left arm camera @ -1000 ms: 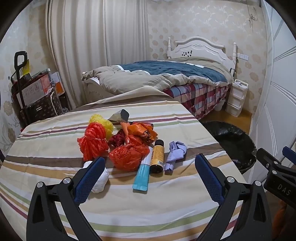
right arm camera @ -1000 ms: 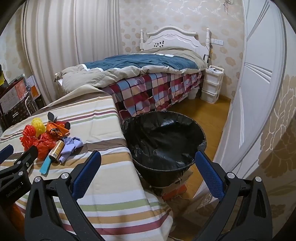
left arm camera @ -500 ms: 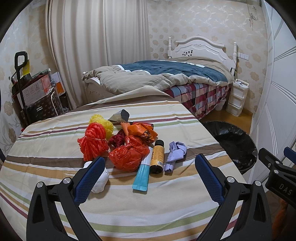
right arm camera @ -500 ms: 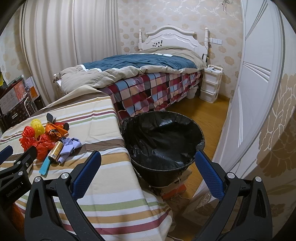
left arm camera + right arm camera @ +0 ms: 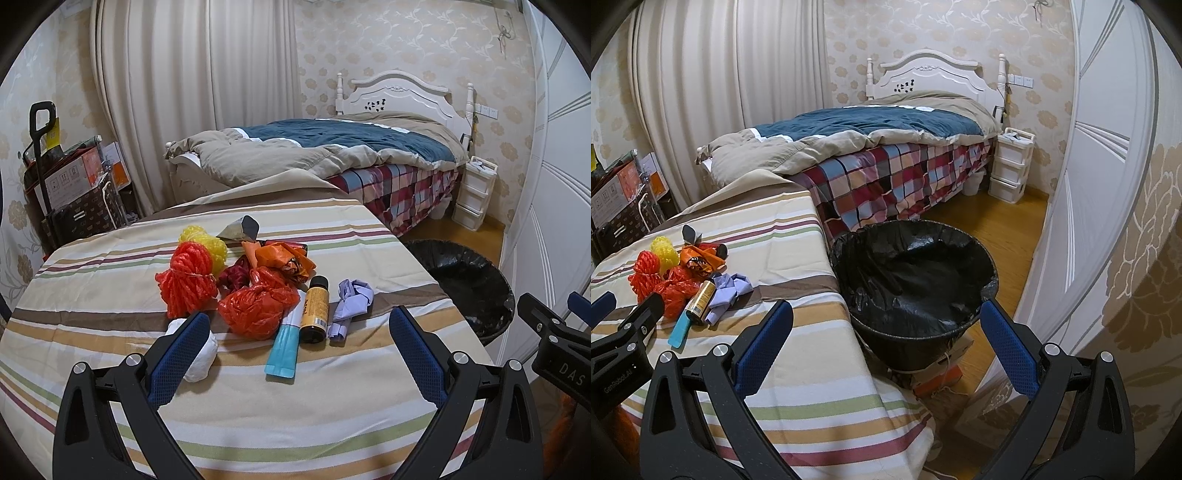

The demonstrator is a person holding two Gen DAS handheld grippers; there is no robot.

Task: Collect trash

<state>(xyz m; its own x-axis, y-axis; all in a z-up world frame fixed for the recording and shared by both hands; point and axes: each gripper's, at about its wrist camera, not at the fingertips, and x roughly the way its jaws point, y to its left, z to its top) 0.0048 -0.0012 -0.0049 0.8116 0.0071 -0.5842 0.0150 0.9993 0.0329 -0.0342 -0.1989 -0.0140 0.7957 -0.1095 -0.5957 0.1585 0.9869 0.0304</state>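
Blue-padded left gripper (image 5: pixel 299 347) gapes wide, holding nothing; the trash pile (image 5: pixel 255 291) lies just ahead on the striped table (image 5: pixel 92 295), a white wad (image 5: pixel 199 354) by its left finger. Right gripper (image 5: pixel 886 332), equally wide and empty, faces the bin (image 5: pixel 916 280) directly ahead.

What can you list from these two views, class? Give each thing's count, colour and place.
mesh bundles: 2, red and yellow, table, far left of the pile
plastic bags: 2, red and orange, pile centre
bottle: 1, amber, black cap, lying right of the red bag
tube: 1, white and blue, beside the bottle
crumpled paper: 1, lilac, right of the bottle
white wad: 1, near edge, behind the left finger
bin: 1, black-lined, floor beside the table
table: 1, striped cloth
bed: 1, background
left gripper: open
right gripper: open
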